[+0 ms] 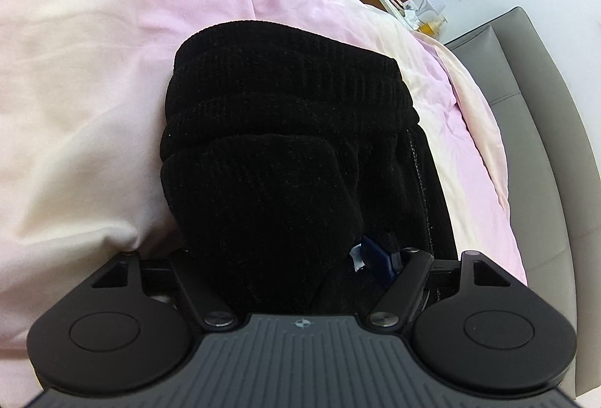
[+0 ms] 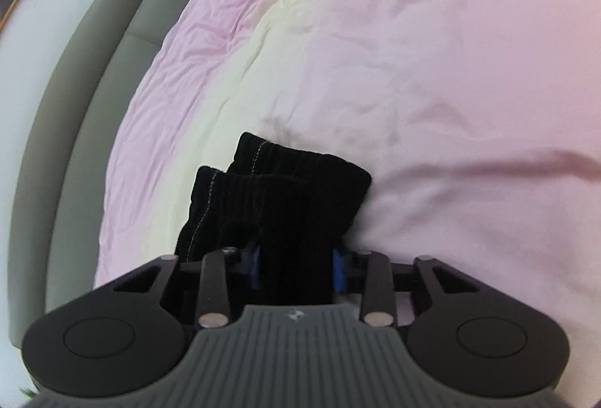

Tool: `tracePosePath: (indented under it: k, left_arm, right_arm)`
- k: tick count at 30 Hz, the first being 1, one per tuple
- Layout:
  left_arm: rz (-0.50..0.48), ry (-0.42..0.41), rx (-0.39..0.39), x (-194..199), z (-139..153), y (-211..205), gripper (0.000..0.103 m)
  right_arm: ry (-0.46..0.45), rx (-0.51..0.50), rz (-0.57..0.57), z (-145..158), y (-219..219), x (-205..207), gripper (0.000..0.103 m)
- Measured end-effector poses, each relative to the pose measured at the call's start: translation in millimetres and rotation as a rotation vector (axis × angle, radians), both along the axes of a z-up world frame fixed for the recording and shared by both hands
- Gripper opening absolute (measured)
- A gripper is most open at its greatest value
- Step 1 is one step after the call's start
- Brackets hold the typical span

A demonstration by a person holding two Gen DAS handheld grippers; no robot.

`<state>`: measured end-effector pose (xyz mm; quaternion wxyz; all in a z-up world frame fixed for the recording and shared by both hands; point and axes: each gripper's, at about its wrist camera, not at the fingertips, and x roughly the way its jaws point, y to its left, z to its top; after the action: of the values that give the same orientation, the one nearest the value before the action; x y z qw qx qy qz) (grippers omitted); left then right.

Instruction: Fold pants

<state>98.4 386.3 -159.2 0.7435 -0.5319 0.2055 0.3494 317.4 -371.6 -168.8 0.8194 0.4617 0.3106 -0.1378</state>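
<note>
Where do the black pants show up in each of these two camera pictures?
Left wrist view: the black pants fill the centre, bunched in folds, running down into the left gripper.
Right wrist view: black pants at lower centre, pinched in the right gripper.
Shared landmark: the grey headboard.

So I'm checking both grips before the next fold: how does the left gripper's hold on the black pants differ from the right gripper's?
The left gripper is buried under a thick bunch of the black pants, with only one blue pad showing; the right gripper pinches a narrower strip with both pads visible. The left view shows stacked ribbed folds, the right view two stitched ends. Both jaws are shut on the pants above the pink and cream bedding.
</note>
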Motion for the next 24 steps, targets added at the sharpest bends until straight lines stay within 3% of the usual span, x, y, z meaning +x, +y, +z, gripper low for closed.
tracePosePath:
  k: [1,7,12,16,20,24]
  left_arm:
    - [0.001,0.000,0.000,-0.2,-0.1,-0.8,0.084]
    - [0.000,-0.010,-0.010,-4.8,-0.2,-3.5,0.084]
    - [-0.002,-0.030,-0.040,-9.7,-0.2,-0.9,0.082]
    - [-0.001,-0.039,-0.054,-11.7,-0.9,-0.6,0.082]
    - [-0.003,-0.042,-0.062,-12.6,-0.3,-1.0,0.082]
    - [-0.005,-0.043,-0.065,-12.7,-0.2,-1.0,0.082]
  right_arm:
    - [-0.008,-0.032,0.017,5.4,2.9,0.4,0.023]
    - [-0.096,-0.198,0.071,48.6,27.5,-7.1,0.016]
    - [-0.261,-0.473,0.224,104.8,94.9,-20.9,0.015]
    - [-0.350,-0.715,0.408,131.6,170.6,-39.3,0.014]
    - [-0.415,-0.897,0.625,130.9,248.0,-64.3,0.014]
    - [-0.387,-1.102,0.895,91.2,321.6,-85.5,0.016]
